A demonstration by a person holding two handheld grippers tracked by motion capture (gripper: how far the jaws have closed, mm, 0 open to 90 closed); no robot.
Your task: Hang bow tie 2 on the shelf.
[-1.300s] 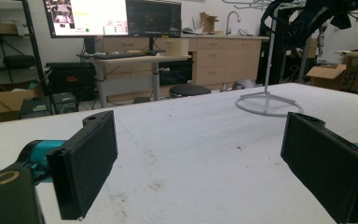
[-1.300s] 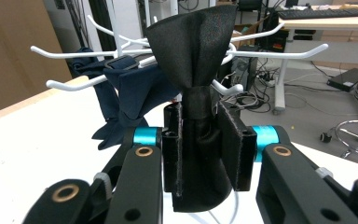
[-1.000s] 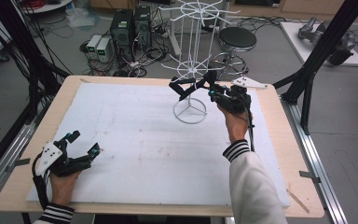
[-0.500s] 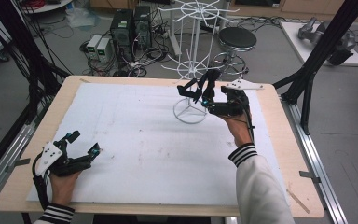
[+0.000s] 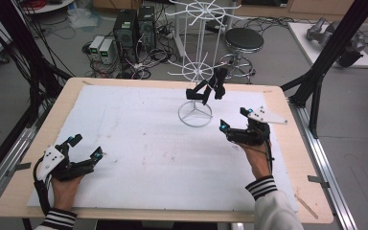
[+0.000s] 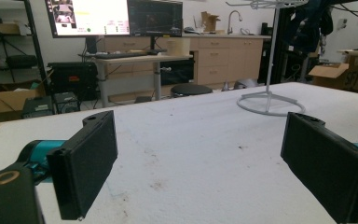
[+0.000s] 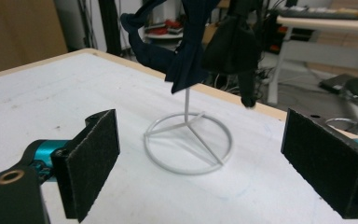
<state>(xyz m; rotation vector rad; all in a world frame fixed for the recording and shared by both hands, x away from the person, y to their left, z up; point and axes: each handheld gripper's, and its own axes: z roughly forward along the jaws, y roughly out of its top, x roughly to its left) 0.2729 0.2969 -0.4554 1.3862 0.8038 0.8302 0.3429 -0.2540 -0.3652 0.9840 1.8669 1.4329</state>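
1. Cables, computer boxes and a black round stool [image 5: 244, 39] crowded the floor beyond the far edge of the tabletop [image 5: 124, 86], a pale wooden board under a white sheet.
2. Near the far edge, right of centre, stood a white wire rack with a ring base [image 5: 195, 114]; a dark navy cloth item [image 5: 207, 88] hung from its lower arms, above the base.
3. From the high view the cloth was a small dark shape; the right gripper view brought it close, showing folded navy fabric [image 7: 186, 51] hanging over the ring base [image 7: 189, 142], with the rack's thin pole beneath it.
4. From the left gripper view the rack [image 6: 270, 100] stood far off toward the right, and monitors on a desk showed behind the tabletop.
5. By the near left corner, the left hand lay low on the sheet, its left gripper [image 5: 87, 147] pointing toward the far right.
6. Its jaws stood wide apart with nothing between them, only bare sheet.
7. Toward the right edge, the right forearm in a striped cuff reached forward, and the right gripper [image 5: 232, 119] pointed left toward the rack, near the ring base but apart from it.
8. Its jaws had just been opening and stood wide, with nothing between the pads [image 7: 93, 158]; the cloth hung on the rack, free of them.
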